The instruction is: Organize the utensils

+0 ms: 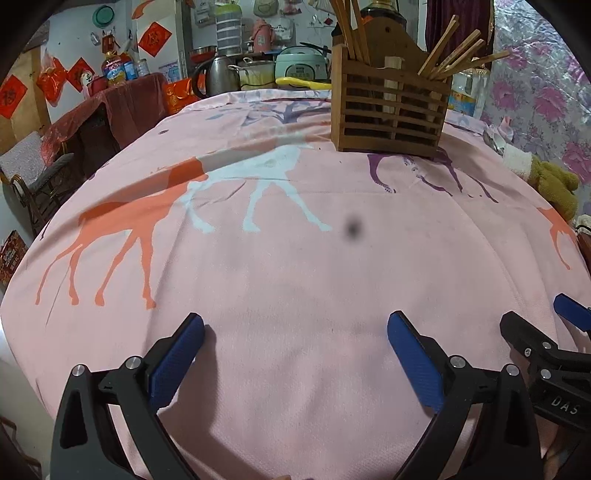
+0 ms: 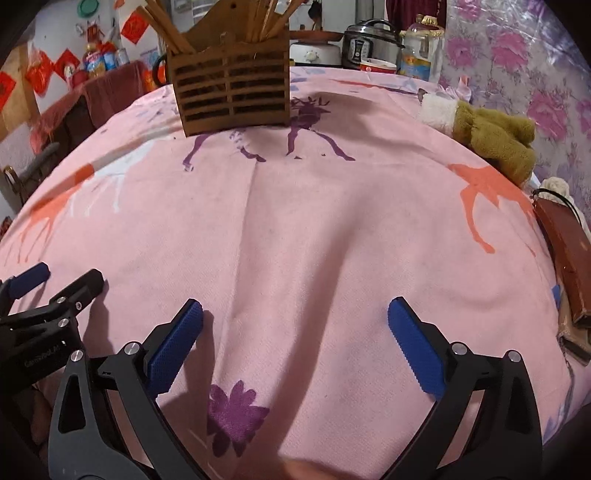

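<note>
We find both tools idle: left gripper (image 1: 295,332) and right gripper (image 2: 295,321) spread wide, nothing between the pads, low over the pink cloth (image 1: 295,266). Wooden holder (image 1: 388,107) stands at 12–1 o'clock, well apart, chopsticks (image 1: 461,48) already fanned inside. Risks: sticks lean outward, so a careless approach could snag them and tip the holder; cloth is loose, may drag.

So the slatted wooden utensil holder (image 1: 389,107) sits upright at the far side of the counter (image 1: 295,258), on its pink deer-print cloth, with two compartments, chopsticks (image 1: 458,51) fanned out in the right one and another bunch (image 1: 351,29) in the left.
</note>
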`<state>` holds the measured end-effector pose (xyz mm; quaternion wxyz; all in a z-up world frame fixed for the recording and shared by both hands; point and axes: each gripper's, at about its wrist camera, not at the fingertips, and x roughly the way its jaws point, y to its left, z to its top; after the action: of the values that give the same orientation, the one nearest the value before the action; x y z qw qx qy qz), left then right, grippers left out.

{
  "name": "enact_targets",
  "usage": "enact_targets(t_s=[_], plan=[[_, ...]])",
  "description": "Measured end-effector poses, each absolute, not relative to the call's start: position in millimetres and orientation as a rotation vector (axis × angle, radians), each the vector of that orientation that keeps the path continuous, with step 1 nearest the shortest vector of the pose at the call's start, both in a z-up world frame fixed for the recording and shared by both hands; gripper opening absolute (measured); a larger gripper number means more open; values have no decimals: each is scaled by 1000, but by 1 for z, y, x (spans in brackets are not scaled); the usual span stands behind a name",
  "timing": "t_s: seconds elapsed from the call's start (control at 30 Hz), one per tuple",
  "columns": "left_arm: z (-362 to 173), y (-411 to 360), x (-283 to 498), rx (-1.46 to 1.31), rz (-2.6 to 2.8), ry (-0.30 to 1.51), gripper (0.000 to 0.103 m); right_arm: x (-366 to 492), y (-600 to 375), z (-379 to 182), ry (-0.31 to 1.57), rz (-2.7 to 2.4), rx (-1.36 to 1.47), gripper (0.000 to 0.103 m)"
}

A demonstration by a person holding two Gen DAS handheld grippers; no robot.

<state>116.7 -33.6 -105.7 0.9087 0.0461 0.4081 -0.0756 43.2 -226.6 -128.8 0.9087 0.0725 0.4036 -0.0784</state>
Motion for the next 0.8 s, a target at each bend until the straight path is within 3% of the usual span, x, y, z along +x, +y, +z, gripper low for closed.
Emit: enact_targets(t_s=[0.47, 0.8], plan=[[-104, -35, 113, 116, -168, 844, 98, 40, -221, -127, 816, -187, 112, 96], [-61, -45, 103, 168, -150, 695, 97, 35, -214, -98, 694, -204, 36, 96]])
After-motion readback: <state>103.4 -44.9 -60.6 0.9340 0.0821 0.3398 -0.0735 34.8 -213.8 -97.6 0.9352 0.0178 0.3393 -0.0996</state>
